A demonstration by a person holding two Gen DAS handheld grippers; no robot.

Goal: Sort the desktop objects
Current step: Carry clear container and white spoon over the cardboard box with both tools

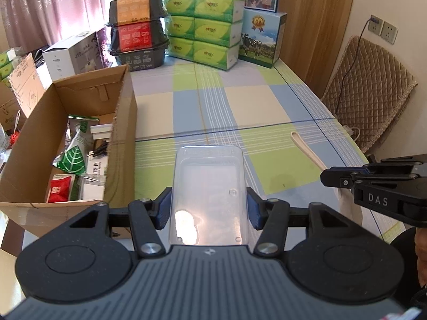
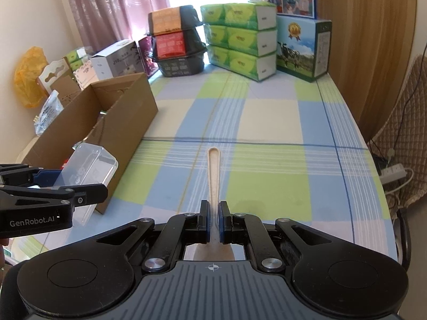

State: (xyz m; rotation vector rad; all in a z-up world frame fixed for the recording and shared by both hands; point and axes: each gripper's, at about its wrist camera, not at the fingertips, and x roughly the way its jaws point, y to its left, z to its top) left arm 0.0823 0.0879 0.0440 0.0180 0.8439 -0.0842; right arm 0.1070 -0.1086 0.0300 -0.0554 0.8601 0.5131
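My left gripper [image 1: 208,208] is shut on a clear plastic box [image 1: 209,194], held above the checked tablecloth beside the cardboard box [image 1: 122,122]. From the right wrist view the same clear plastic box [image 2: 90,170] hangs at the left, in front of the cardboard box [image 2: 125,114]. My right gripper [image 2: 212,220] is shut on a beige spoon [image 2: 213,170] by its handle; the handle end points away over the cloth. In the left wrist view the spoon [image 1: 307,152] and the right gripper [image 1: 331,180] show at the right edge.
The cardboard box holds several packets and small items [image 1: 72,160]. At the table's far end stand stacked green tissue packs [image 1: 205,30], black stacked containers [image 1: 138,32], a milk carton box [image 1: 261,37] and a white box [image 1: 72,53]. A padded chair [image 1: 368,90] stands to the right.
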